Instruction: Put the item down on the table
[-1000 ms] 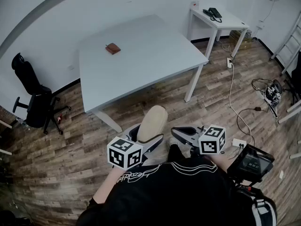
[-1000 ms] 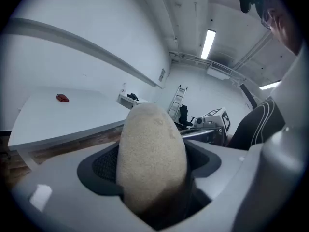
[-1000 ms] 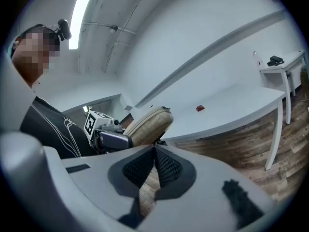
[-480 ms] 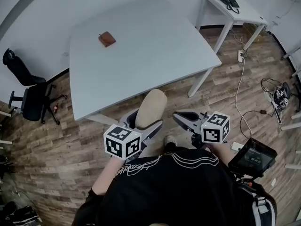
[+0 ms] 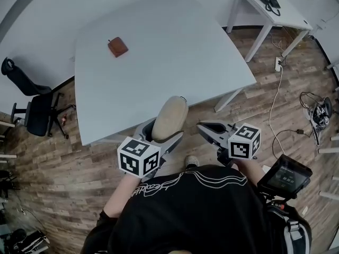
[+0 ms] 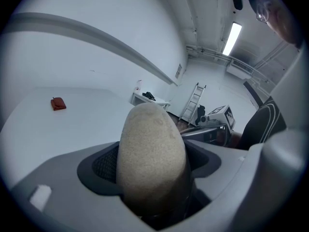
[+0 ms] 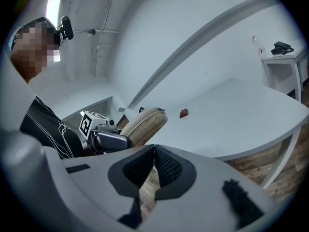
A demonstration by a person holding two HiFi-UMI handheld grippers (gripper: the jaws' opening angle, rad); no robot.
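Observation:
My left gripper (image 5: 165, 126) is shut on a beige oval item, rough like a stone or a sponge (image 5: 170, 117) (image 6: 152, 158), which sticks out past the jaws. It hangs over the wood floor just short of the near edge of the large white table (image 5: 175, 52). My right gripper (image 5: 207, 127) (image 7: 153, 161) is shut with nothing between its jaws, level with the left one and to its right. In the right gripper view the beige item (image 7: 145, 124) shows to the left, held in the other gripper.
A small brown wallet-like thing (image 5: 117, 47) (image 6: 58, 103) lies on the table's far left part. A black office chair (image 5: 29, 107) stands at the left. A small white side table (image 5: 275, 9) with a black phone is at the back right. Cables (image 5: 275, 105) trail on the floor.
The view has come nearer to the table over the second. Both grippers have kept their hold and their places relative to each other; the beige item now reaches close to the table's near edge.

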